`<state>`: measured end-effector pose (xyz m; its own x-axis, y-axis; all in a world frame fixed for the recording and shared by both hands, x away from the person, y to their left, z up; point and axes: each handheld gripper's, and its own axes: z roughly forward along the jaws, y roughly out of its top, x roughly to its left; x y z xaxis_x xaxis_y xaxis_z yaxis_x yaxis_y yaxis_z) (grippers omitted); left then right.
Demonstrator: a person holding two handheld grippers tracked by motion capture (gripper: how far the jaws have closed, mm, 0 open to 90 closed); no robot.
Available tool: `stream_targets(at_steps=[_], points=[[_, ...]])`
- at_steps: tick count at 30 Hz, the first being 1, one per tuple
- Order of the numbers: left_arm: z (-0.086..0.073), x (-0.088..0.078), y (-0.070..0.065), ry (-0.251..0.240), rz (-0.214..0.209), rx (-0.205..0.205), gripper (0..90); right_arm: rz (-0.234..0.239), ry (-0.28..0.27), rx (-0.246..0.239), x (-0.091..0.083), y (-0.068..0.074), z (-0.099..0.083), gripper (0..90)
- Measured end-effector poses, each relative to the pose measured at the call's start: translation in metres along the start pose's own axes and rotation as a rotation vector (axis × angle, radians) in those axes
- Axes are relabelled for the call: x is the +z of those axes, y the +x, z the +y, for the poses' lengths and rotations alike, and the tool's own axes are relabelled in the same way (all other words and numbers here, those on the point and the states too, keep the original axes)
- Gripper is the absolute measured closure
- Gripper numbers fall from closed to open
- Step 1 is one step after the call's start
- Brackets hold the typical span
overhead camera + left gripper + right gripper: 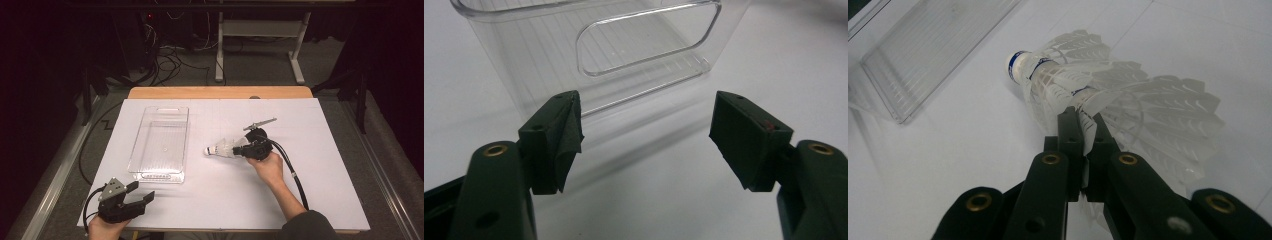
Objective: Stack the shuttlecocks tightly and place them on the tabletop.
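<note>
A white feather shuttlecock (220, 148) with a blue-banded cork lies on its side near the middle of the white table, cork pointing left. My right gripper (243, 149) is shut on its feather skirt (1128, 105), the two jaws pinched together on a feather edge (1087, 131). A clear plastic bin (161, 142) stands to the left of the shuttlecock. My left gripper (141, 193) rests at the front left corner of the table, jaws wide apart and nothing between them (646, 140), facing the bin's handle end (644, 42).
The white board (320, 150) covers a wooden table with edges on all sides. Beyond the far edge are a floor with cables (170, 60) and a white desk frame (295, 55). A cable (295, 175) trails from the right gripper along the forearm.
</note>
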<state>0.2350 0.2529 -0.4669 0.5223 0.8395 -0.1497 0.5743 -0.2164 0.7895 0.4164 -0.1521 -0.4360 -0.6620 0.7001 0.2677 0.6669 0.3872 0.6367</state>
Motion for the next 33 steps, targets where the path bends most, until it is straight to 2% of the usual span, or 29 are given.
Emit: stream_targets(at_steps=[9, 16, 18, 20, 33], points=[[0.000, 0.000, 0.000, 0.000, -0.003, -0.001, 30.0, 0.012, 0.002, 0.016, 0.006, -0.001, 0.000, 89.2], [0.000, 0.000, 0.000, 0.002, -0.007, -0.003, 30.0, -0.002, 0.011, 0.013, 0.005, -0.002, 0.000, 85.8], [0.000, 0.000, 0.000, 0.002, -0.012, -0.008, 30.4, -0.004, 0.028, 0.027, 0.006, -0.002, -0.001, 84.3], [0.000, 0.000, 0.000, 0.002, -0.012, -0.009, 30.5, -0.015, 0.035, 0.021, 0.006, -0.003, -0.001, 82.9], [0.000, 0.000, 0.001, 0.004, -0.012, -0.009, 30.4, -0.038, 0.049, 0.036, -0.006, -0.005, -0.002, 77.2]])
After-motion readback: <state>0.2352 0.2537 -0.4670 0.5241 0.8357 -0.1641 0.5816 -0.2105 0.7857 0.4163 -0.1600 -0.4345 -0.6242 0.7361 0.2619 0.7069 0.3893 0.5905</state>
